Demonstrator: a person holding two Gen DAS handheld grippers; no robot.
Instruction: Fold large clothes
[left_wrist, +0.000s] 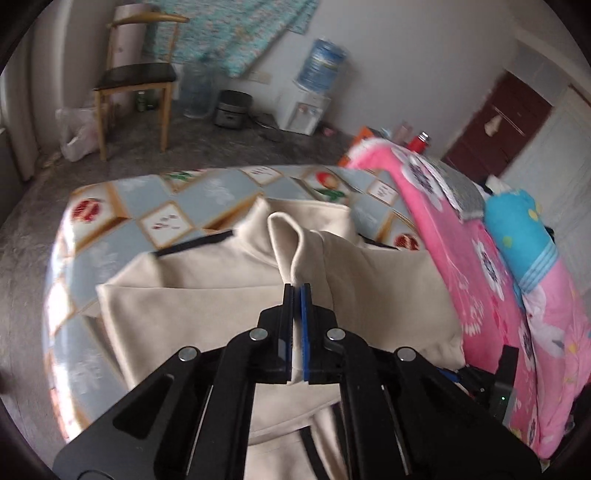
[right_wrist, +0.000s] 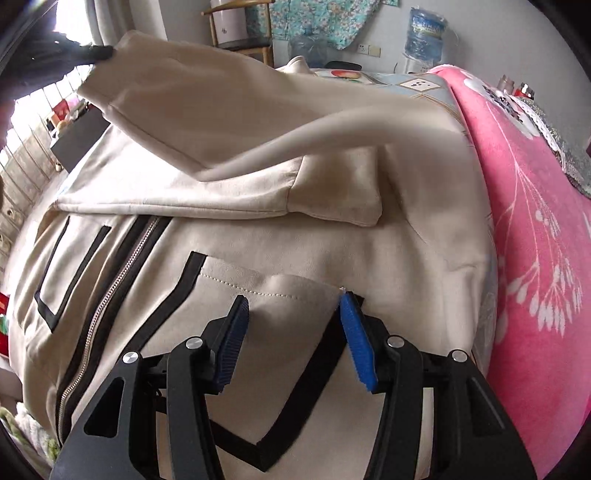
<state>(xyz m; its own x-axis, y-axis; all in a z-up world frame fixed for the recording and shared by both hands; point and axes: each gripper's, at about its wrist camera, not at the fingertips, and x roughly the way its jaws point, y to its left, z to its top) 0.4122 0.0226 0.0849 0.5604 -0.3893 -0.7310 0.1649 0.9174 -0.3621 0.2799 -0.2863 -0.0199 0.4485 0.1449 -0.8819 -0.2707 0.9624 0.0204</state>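
Note:
A beige jacket (left_wrist: 207, 295) with black trim lies on a table covered by a patterned cloth (left_wrist: 110, 229). My left gripper (left_wrist: 297, 286) is shut on a pinched fold of the jacket's fabric (left_wrist: 286, 240) and holds it up off the pile. In the right wrist view a sleeve (right_wrist: 221, 110) stretches raised across the jacket (right_wrist: 295, 240), its cuff held by a dark shape at top left. My right gripper (right_wrist: 293, 299) stands half open. Its blue pads (right_wrist: 356, 339) rest on the pocket area, right of the zipper (right_wrist: 110, 295). A soft hump of cloth lies between them.
A pink flowered blanket (right_wrist: 535, 258) is piled along the table's right side, with a blue pillow (left_wrist: 517, 236) on it. Beyond the table stand a wooden chair (left_wrist: 136, 74), a water dispenser (left_wrist: 306, 110) and a dark door (left_wrist: 498, 129).

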